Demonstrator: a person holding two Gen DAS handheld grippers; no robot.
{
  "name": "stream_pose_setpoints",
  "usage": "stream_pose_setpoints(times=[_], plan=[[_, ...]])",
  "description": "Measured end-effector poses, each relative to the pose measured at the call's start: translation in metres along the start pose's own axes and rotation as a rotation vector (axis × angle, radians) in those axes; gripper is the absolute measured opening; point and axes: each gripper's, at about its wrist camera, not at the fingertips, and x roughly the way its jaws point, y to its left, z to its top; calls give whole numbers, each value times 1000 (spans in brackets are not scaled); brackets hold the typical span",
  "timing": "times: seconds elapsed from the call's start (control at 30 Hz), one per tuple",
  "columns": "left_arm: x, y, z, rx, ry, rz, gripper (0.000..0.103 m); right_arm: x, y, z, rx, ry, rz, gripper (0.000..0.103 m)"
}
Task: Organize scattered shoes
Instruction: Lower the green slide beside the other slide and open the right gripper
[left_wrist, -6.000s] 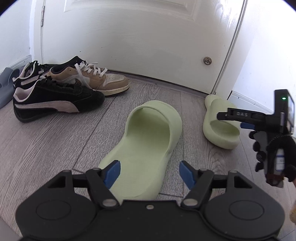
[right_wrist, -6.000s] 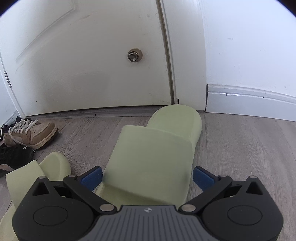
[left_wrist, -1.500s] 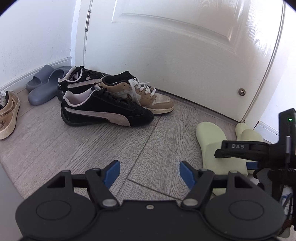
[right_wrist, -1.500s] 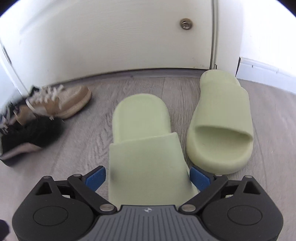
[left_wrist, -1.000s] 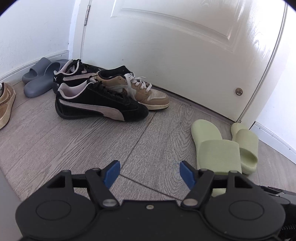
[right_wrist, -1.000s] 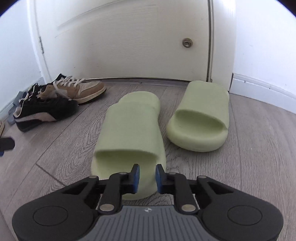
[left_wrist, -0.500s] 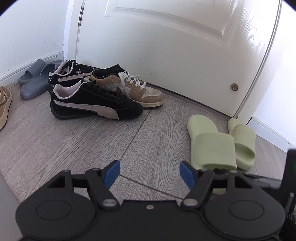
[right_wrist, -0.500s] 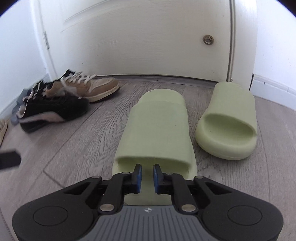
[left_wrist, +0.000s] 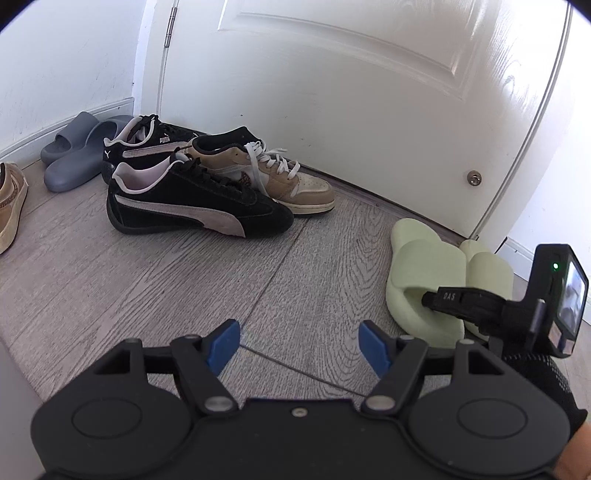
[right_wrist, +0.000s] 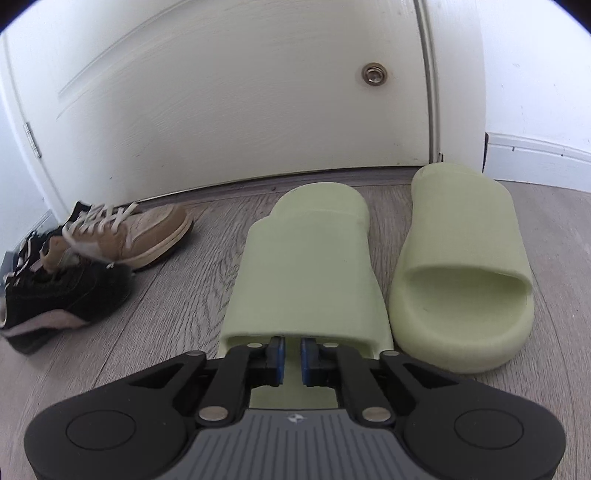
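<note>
Ahead of the right gripper (right_wrist: 289, 356), two green slides now lie side by side, toes toward the door (right_wrist: 221, 92). Six seconds ago they lay apart and askew; one second ago the jaws were already nearly closed at the rear of the left slide (right_wrist: 303, 273), and they remain nearly pressed together there, tips at the strap opening. Whether they actually pinch the strap cannot be told. The right slide (right_wrist: 461, 280) sits just beside it, almost touching. Judgement: this pair is essentially placed; only release and withdrawal remain.

The left gripper (left_wrist: 297, 347) hangs spread and empty above bare floor (left_wrist: 147, 280), with the unsorted group ahead and to its left.

Count, left wrist view: green slides, two; black sneakers (left_wrist: 192, 206), two; tan sneaker (left_wrist: 273, 173) by the door, one; a second tan shoe (left_wrist: 11, 199) at the far-left edge, partly cut off; grey slides (left_wrist: 74, 155), two.
</note>
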Motion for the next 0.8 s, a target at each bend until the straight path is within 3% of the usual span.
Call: stream_pose_setpoints(times=[0.67,0.77,0.8], plan=[[-2,3,2,0,-2,9,72,19,-36,24,103,-60,-78,0],[-3,3,3,10,-8,25,72,19,-36,25,60,-59,-82,0],[-3,4,3,9,-12,38,72,18,-35,25,24,-52,-65,6]])
